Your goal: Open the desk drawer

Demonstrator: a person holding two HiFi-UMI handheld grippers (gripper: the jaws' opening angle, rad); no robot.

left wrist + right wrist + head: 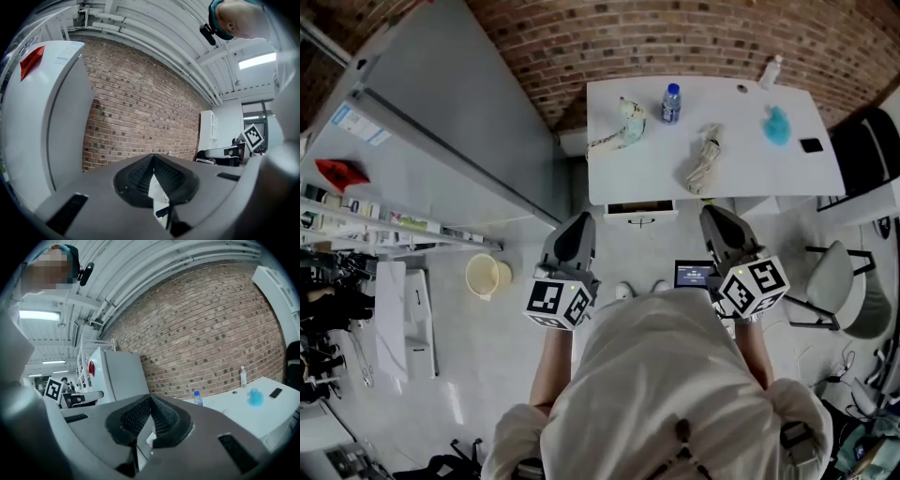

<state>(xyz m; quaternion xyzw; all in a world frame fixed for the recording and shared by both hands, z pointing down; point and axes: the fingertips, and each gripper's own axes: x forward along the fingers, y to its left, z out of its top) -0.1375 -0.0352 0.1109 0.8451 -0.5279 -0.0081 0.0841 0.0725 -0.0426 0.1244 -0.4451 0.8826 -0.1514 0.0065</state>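
Head view, looking down: a white rectangular desk [656,164] stands against a red brick wall [675,37]. Its shallow white drawer [640,212] sits under the desk's near edge, left of centre. Both grey grippers, left [580,220] and right [711,214], hover just short of it, jaws closed on nothing. This looks like the approach. Next, one gripper must open, close on the drawer's small dark handle [642,222] and pull back. No writing is legible.

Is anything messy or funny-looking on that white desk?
The drawer under the desk's front edge sticks out a little, showing its inside. A tangled bundle, maybe rope, lies on top. Nothing looks spilled or broken.
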